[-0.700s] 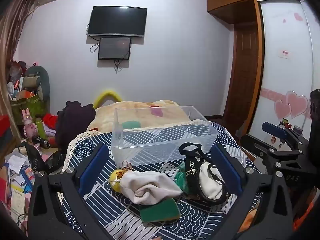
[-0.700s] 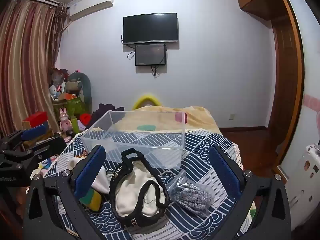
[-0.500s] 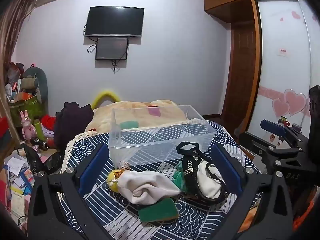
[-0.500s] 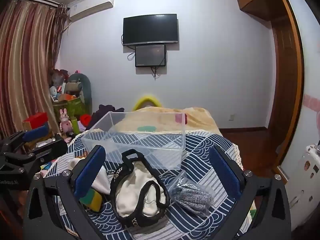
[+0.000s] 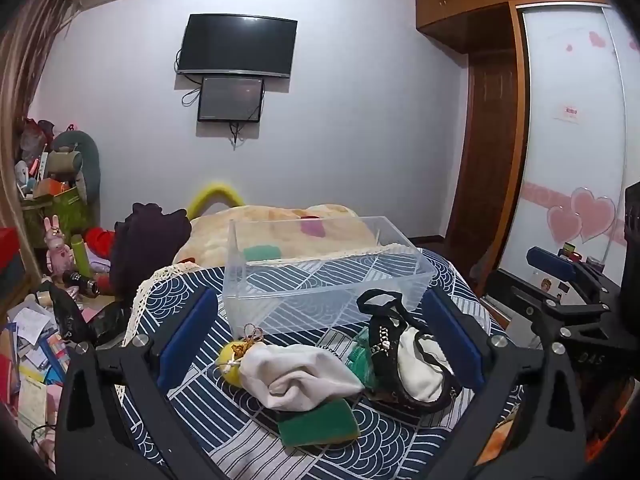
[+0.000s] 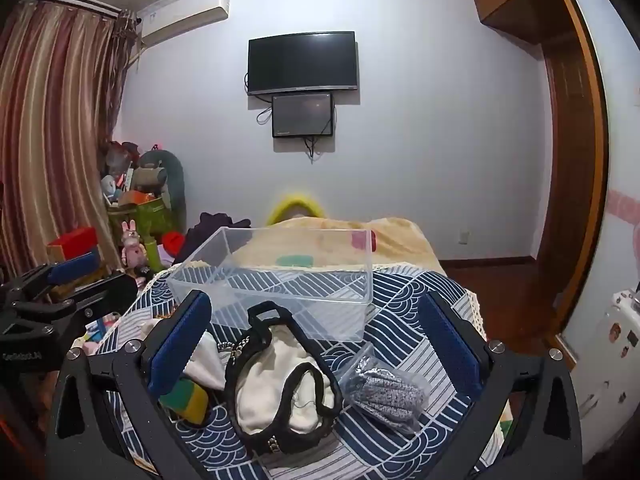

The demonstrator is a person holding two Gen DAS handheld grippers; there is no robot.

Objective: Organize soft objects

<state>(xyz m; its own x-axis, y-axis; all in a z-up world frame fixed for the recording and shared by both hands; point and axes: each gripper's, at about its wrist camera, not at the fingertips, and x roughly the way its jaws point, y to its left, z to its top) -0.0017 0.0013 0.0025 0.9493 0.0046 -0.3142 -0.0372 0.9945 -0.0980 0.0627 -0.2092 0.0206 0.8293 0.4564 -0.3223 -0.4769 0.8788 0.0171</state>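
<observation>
Soft objects lay in a loose heap on the table (image 5: 192, 292), which wore a navy wave-patterned cloth, just near of a clear plastic bin (image 5: 320, 268) that held nothing. From the left wrist view we saw a crumpled white cloth (image 5: 300, 376) lying partly over a green sponge (image 5: 320, 424), with a yellow ball (image 5: 234, 360) touching the cloth's left end. Right of these sat a cream pouch with black straps (image 5: 412, 364). From the right wrist view a grey knitted item in a clear bag (image 6: 384, 392) lay just right of the pouch.

We held the left gripper (image 5: 320, 340) over the heap with its blue fingers (image 5: 188, 336) wide apart and clamped on nothing. The right gripper (image 6: 316, 344) hovered likewise, its fingers (image 6: 178, 342) spread on either side of the pouch without touching it.
</observation>
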